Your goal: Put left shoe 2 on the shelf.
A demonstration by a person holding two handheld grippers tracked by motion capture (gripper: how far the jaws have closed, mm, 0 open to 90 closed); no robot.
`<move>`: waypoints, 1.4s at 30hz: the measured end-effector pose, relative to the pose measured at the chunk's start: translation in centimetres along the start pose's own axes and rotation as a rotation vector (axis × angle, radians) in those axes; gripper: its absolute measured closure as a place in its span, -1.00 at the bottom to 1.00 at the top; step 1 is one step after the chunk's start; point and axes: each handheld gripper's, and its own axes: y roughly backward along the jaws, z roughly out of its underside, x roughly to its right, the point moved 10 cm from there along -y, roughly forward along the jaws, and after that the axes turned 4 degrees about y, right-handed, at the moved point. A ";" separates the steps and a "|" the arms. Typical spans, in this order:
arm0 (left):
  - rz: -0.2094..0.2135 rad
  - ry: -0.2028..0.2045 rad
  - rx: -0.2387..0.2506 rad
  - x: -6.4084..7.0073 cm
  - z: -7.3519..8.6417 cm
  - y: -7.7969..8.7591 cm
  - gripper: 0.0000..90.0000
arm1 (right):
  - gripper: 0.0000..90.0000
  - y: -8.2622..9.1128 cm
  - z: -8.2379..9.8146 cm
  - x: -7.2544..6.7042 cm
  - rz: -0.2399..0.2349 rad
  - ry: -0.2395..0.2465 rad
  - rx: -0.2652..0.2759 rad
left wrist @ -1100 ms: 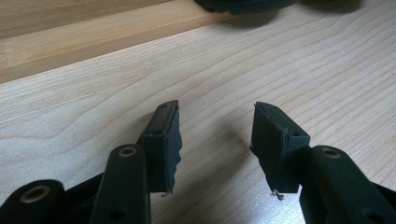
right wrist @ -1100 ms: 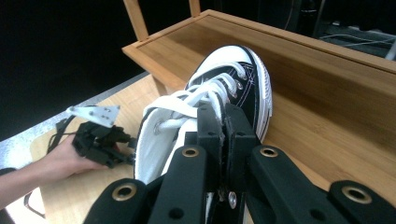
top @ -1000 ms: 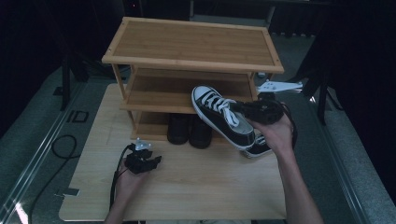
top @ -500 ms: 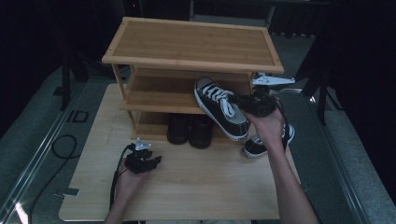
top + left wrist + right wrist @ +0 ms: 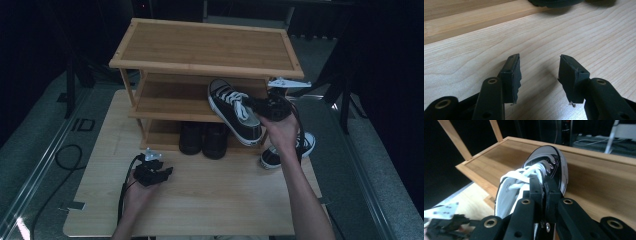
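Observation:
A black sneaker with white laces point(image 5: 234, 107) hangs tilted in the air at the front of the wooden rack's middle shelf point(image 5: 170, 102), toe toward the shelf. My right gripper point(image 5: 256, 105) is shut on its upper edge beside the laces. In the right gripper view the jaws point(image 5: 543, 187) pinch the sneaker point(image 5: 549, 165) above the shelf board point(image 5: 594, 177). Its mate point(image 5: 287, 150) lies on the table right of the rack. My left gripper point(image 5: 152, 172) rests on the table, open; its jaws point(image 5: 539, 75) hold nothing.
A pair of black shoes point(image 5: 202, 137) stands on the rack's bottom shelf. The rack's top shelf point(image 5: 207, 45) is bare. The wooden table point(image 5: 215, 200) spreads in front of the rack. A cable point(image 5: 62, 160) trails off its left edge.
My right hand has carried the sneaker left and farther in toward the rack's middle shelf. The mate behind it has come more into sight. The left gripper has stayed put.

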 end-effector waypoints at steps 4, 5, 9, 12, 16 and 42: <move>-0.005 -0.003 0.000 0.0 0.0 0.0 0.17 | 0.93 -0.1 0.6 0.3 0.023 0.001 -0.015; -0.005 -0.002 0.000 0.0 0.0 0.0 0.17 | 0.91 -0.2 0.9 0.5 0.026 -0.007 -0.027; -0.004 -0.002 -0.001 0.0 0.0 0.0 0.17 | 0.82 0.0 1.0 0.7 -0.011 -0.049 0.002; 0.001 -0.001 -0.002 0.0 0.0 0.0 0.17 | 0.66 0.1 0.9 0.7 0.013 -0.033 0.008; -0.001 -0.002 -0.001 0.0 0.0 0.0 0.17 | 0.59 0.9 0.6 0.9 0.014 -0.035 0.019; -0.002 -0.003 0.000 0.1 0.0 0.0 0.17 | 0.97 4.7 5.5 2.9 0.097 0.025 -0.112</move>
